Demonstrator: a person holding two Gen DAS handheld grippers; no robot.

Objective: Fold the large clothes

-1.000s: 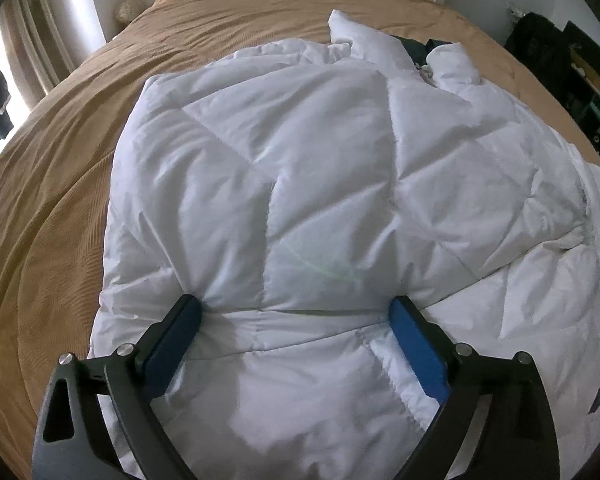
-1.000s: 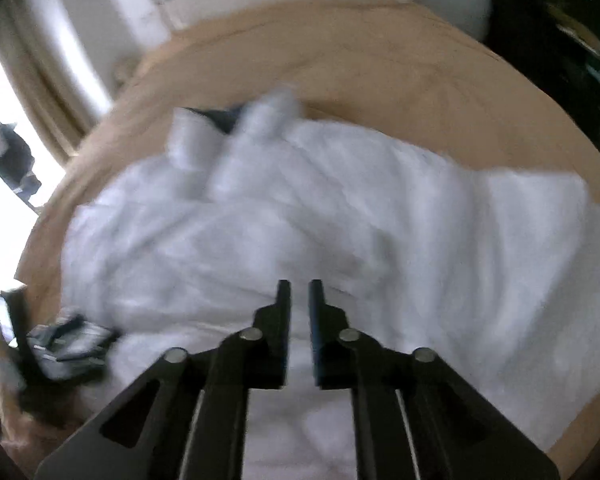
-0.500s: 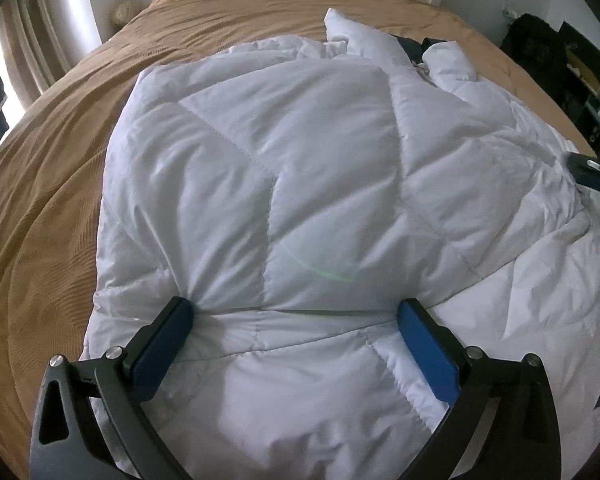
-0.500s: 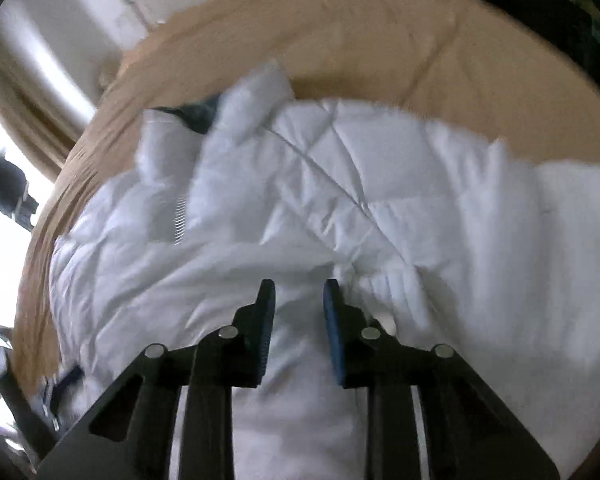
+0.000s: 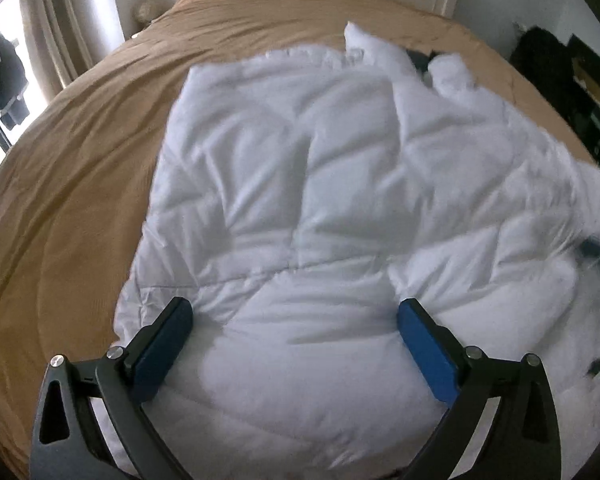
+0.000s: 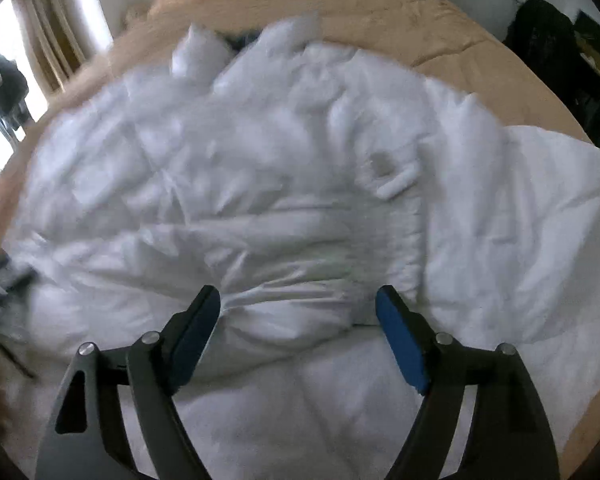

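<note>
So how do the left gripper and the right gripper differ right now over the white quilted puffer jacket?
The left gripper straddles a smooth, rounded bulge of the white quilted puffer jacket; the right gripper straddles a bunched, creased ridge. The left gripper's view is fairly sharp, the right gripper's is motion-blurred. Both stand wide open, blue pads down against the fabric, gripping nothing, above the tan bedspread.
</note>
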